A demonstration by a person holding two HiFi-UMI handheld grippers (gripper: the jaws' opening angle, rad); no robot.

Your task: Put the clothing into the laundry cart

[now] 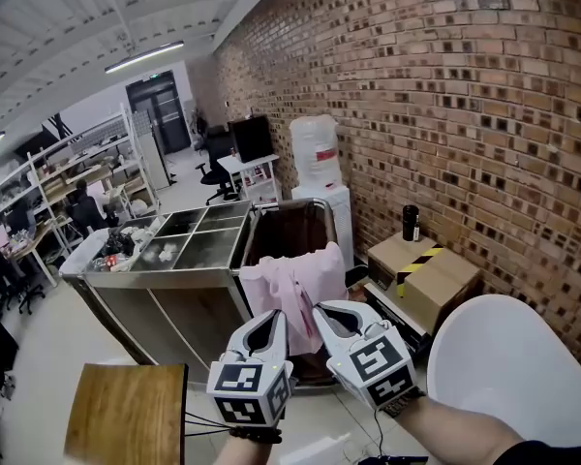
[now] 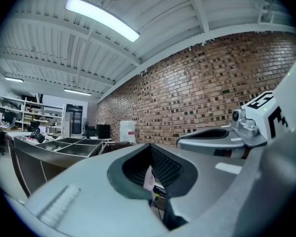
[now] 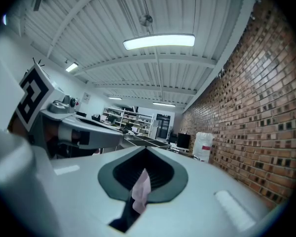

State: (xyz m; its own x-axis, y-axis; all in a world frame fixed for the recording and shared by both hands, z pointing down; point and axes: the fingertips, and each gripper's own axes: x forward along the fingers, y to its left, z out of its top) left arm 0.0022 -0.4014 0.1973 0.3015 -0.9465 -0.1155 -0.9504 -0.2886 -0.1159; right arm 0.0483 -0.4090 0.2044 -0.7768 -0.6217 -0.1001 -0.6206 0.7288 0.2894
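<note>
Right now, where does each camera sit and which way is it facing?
Head view: on the person's head, facing down at the laundry cart; left gripper, right gripper and right forearm show.
Left gripper view: on the left gripper, looking along its shut jaws toward the brick wall; right gripper shows at right.
Right gripper view: on the right gripper, looking along its shut jaws down the room; left gripper shows at left.
Shared: both gripper views show the pink garment pinched in their jaws.
</note>
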